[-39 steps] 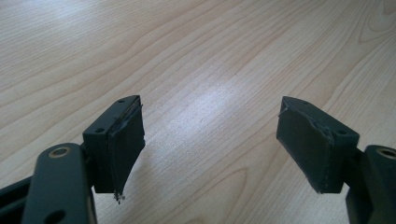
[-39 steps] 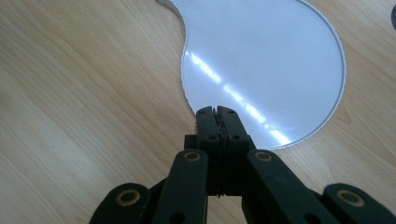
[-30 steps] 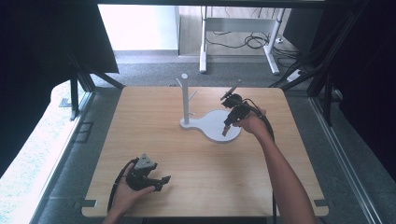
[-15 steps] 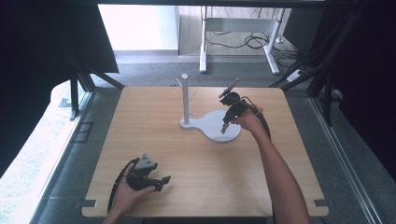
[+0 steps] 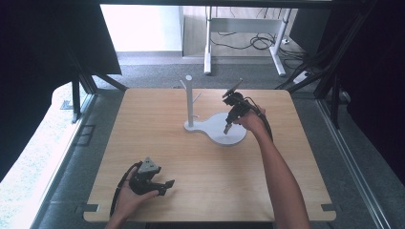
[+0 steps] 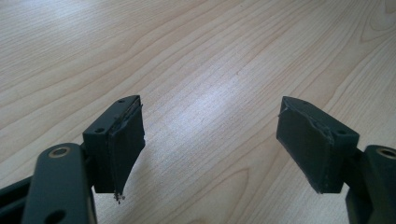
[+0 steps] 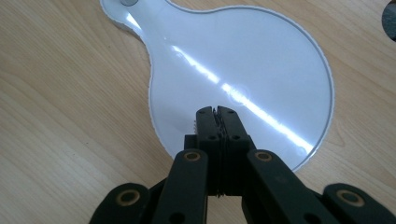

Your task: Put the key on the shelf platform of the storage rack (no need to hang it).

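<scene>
White stand sits on the bench at about one o'clock from centre, its post upright and hooks bare. Right tool, jaws together on nothing, hovers over the round base; nothing seems hung yet. Left tool, jaws apart and empty, rests at seven o'clock.
</scene>
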### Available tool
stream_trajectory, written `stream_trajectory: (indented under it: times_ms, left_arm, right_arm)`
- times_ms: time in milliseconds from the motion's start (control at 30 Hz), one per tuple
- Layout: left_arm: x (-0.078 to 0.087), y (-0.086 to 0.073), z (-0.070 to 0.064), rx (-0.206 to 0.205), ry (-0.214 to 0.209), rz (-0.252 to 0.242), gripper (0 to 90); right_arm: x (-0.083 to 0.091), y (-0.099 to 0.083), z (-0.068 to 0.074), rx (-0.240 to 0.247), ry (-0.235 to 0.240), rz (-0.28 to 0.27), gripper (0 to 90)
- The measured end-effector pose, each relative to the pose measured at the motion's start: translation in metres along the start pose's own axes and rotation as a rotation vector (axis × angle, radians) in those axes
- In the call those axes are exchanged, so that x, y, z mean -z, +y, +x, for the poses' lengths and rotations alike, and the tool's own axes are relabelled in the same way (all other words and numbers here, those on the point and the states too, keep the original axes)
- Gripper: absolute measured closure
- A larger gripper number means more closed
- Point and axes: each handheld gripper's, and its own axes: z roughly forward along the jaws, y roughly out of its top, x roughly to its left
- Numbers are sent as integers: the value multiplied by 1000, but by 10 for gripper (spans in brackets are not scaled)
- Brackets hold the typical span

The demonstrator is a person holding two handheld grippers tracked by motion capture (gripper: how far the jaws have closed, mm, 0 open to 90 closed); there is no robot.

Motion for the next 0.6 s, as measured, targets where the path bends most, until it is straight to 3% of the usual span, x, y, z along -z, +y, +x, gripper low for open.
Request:
stream_trajectory:
  times_ms: [267,600]
  left_arm:
    - [1,0,0,0,-1,-2,236]
    - [0,0,0,2,-1,0,236]
  right_arm:
    - [-2,10,-3,5,-4,6,897]
    - [-12,20,-10,-23,0,-7,896]
